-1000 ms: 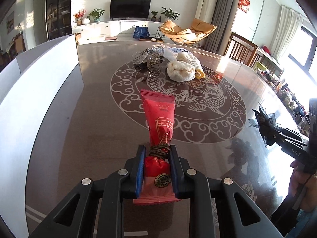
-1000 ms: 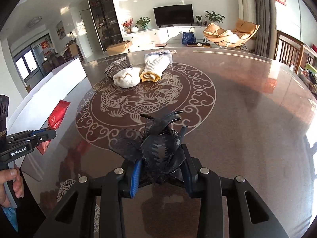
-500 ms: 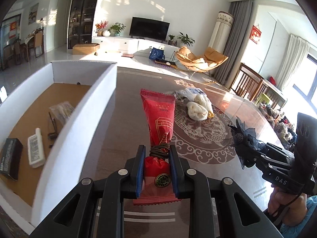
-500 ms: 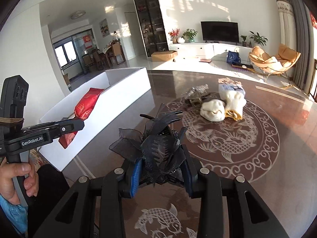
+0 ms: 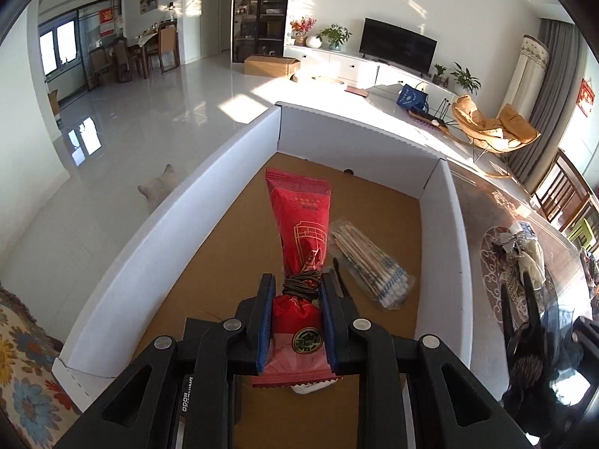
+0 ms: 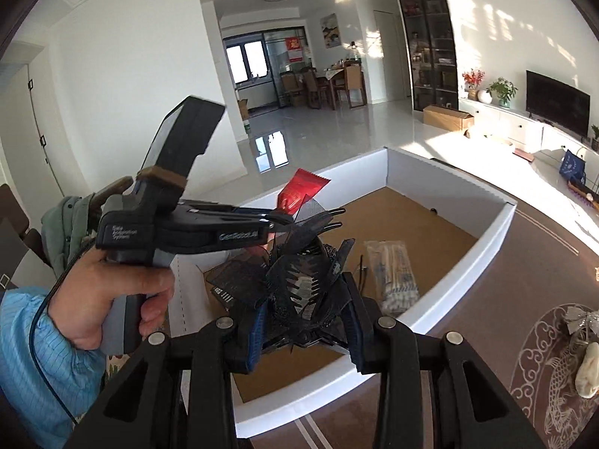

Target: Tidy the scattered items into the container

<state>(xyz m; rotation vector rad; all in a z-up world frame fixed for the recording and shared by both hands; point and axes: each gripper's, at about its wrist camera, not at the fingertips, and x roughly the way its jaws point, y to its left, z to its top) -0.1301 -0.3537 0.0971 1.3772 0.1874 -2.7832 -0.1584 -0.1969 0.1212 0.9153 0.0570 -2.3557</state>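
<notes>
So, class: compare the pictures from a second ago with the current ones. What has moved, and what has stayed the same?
Both grippers swung from over the patterned table to the white box. The left gripper now holds the red packet above the box's cardboard floor; the right gripper has brought the black hair clip over the near edge. Unchanged: both grips stay shut, nothing released; the swab pack lies inside.

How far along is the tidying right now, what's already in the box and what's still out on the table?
Done: a bag of cotton swabs already lies on the floor of the white box. In hand: the left gripper holds a red packet over the box, and the right gripper holds a black hair clip at its edge; neither is released. Left: white gloves and a silver bow remain on the table.
</notes>
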